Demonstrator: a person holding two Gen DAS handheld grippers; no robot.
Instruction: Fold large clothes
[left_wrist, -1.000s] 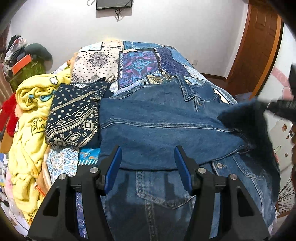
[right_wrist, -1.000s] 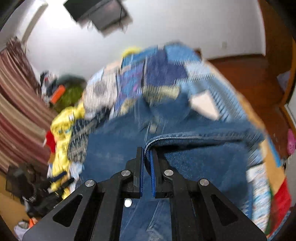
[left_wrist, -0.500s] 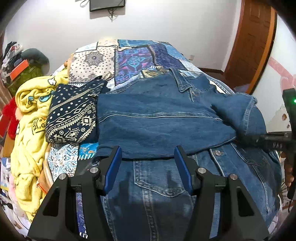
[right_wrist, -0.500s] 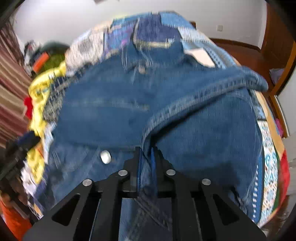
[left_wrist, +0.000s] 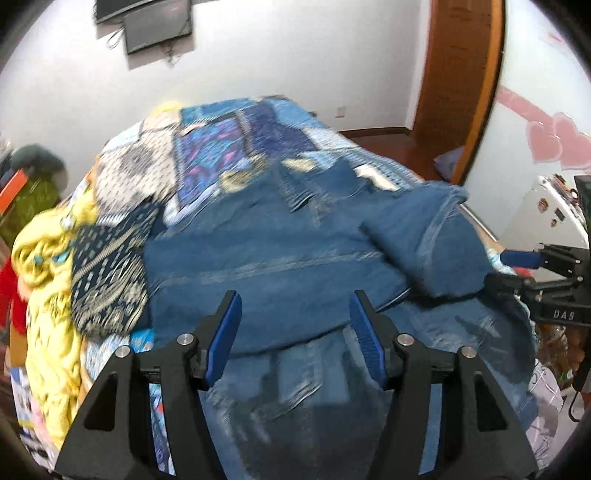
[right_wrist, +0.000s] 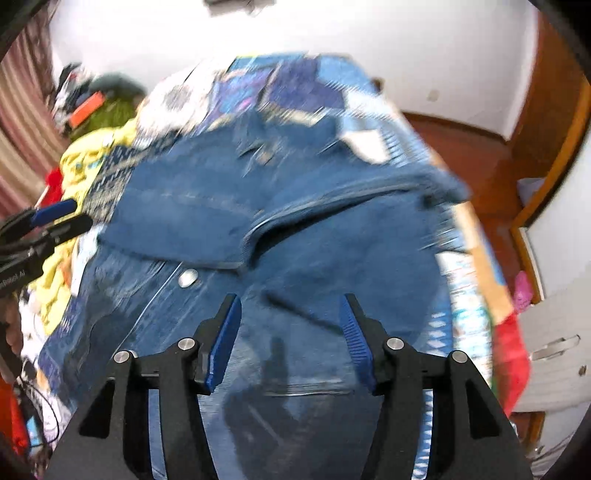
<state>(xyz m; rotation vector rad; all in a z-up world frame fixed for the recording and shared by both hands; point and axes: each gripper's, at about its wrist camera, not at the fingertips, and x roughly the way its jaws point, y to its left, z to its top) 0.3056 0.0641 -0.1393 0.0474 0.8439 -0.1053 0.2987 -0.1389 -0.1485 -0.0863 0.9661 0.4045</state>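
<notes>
At the far left of the bed (left_wrist: 207, 122) we see a yellow blanket (left_wrist: 48, 280) and a folded dark patterned cloth (left_wrist: 107, 273), both lying beside the denim jacket (left_wrist: 258, 258), which is spread across the middle of the patchwork cover. Our left gripper (left_wrist: 295, 332) hangs over the jacket's lower half with its jaws apart, a shade wider by the moment, and nothing between them. Both sleeves look to be laid across the chest, the right sleeve (left_wrist: 424, 240) angled down toward the front, though the blur makes its edges hard to trace. Further right, our right gripper (right_wrist: 288, 332) has its jaws opening, with no cloth between them; the denim lies flat below.

We judge the sleeve fold is placed and the next fold, hem toward collar, is coming. To do it well, we should take the hem at two matching corners, one per gripper, pinch both layers, lift evenly and carry the edge up level so the sleeves stay trapped inside. Denim is stiff and heavy, so a shallow pinch could slip.
</notes>
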